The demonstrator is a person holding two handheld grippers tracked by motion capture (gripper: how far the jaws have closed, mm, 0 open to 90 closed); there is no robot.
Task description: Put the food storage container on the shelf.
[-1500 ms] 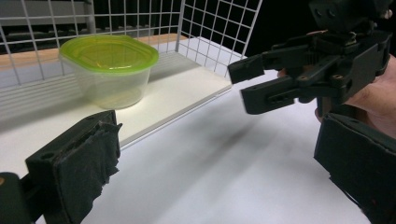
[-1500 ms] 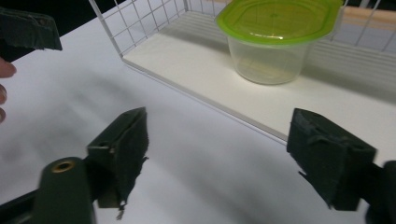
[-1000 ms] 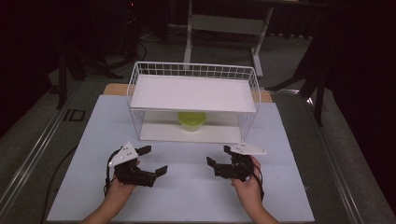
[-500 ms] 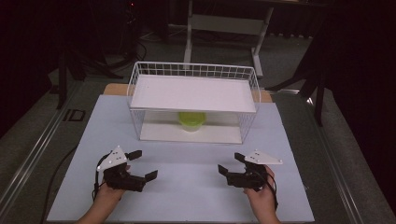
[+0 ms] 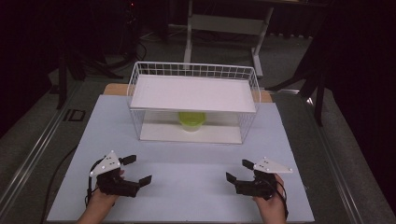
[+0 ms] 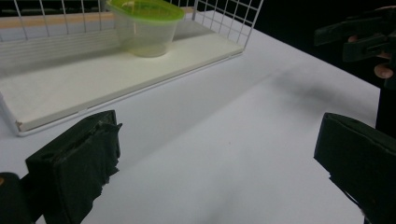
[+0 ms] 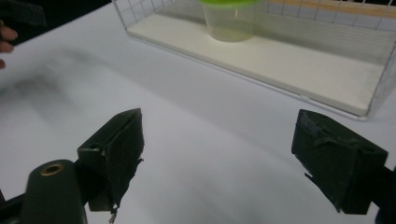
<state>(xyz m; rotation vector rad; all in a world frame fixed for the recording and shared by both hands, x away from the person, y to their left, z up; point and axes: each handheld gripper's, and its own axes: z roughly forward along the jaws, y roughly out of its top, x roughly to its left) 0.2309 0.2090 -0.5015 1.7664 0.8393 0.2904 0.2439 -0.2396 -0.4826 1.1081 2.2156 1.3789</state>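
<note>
A white wire shelf rack (image 5: 194, 93) stands at the back middle of the white table (image 5: 187, 168). On its lower board (image 6: 93, 79) sits a clear plastic container with a green lid (image 5: 191, 120) (image 6: 145, 25) (image 7: 229, 18). My left gripper (image 5: 137, 169) (image 6: 215, 149) rests open near the front left, jaws wide apart with nothing between them. At the front right my right gripper (image 5: 238, 170) (image 7: 217, 149) is open and holds nothing. Both point toward the rack, well short of it.
A flat white top shelf (image 5: 194, 93) covers the container from above. Dark floor and table legs (image 5: 189, 32) lie beyond the table. In the left gripper view the other gripper (image 6: 364, 35) and a hand show at the upper right.
Both grippers have drawn back toward the table's front edge and moved apart, the left one leftward and the right one rightward. Both stay open.
</note>
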